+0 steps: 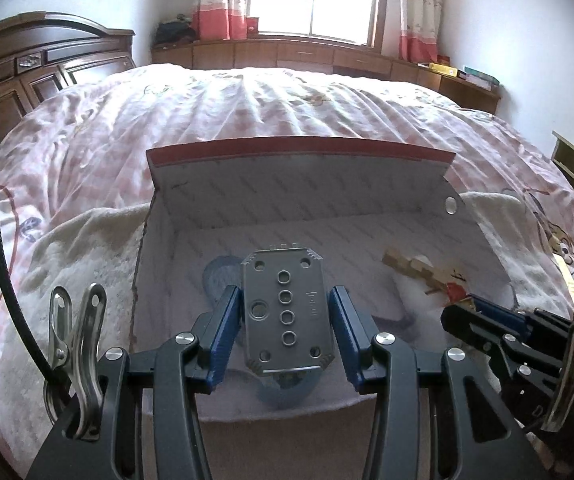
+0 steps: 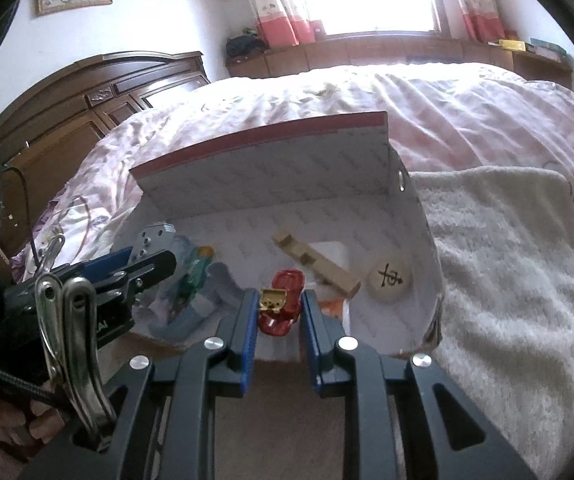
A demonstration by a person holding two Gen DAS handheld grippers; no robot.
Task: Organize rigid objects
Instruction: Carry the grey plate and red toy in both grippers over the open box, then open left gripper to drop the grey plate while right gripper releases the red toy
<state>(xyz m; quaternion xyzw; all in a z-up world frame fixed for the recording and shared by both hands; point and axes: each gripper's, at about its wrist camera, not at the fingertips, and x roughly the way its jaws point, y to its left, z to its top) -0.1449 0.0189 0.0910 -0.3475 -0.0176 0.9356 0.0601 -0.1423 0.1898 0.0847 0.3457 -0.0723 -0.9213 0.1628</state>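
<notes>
Placement step, judged: both hands carry items over the open white cardboard box [image 1: 303, 196] on the bed. Left gripper [image 1: 285, 312] clamps a grey perforated metal plate [image 1: 287, 312]; right gripper [image 2: 279, 310] clamps a small red toy car [image 2: 283, 300]. Next: lower into the box, then release onto bare floor.

A matt grey metal plate [image 1: 285, 312] with drilled holes. A glossy red and gold plastic toy [image 2: 281, 300]. A pale bare-wood block [image 2: 317, 266]. A white paperboard box [image 1: 299, 196]. A fluffy cream towel [image 2: 503, 248] on a wrinkled pink cotton bed cover [image 1: 247, 104].
</notes>
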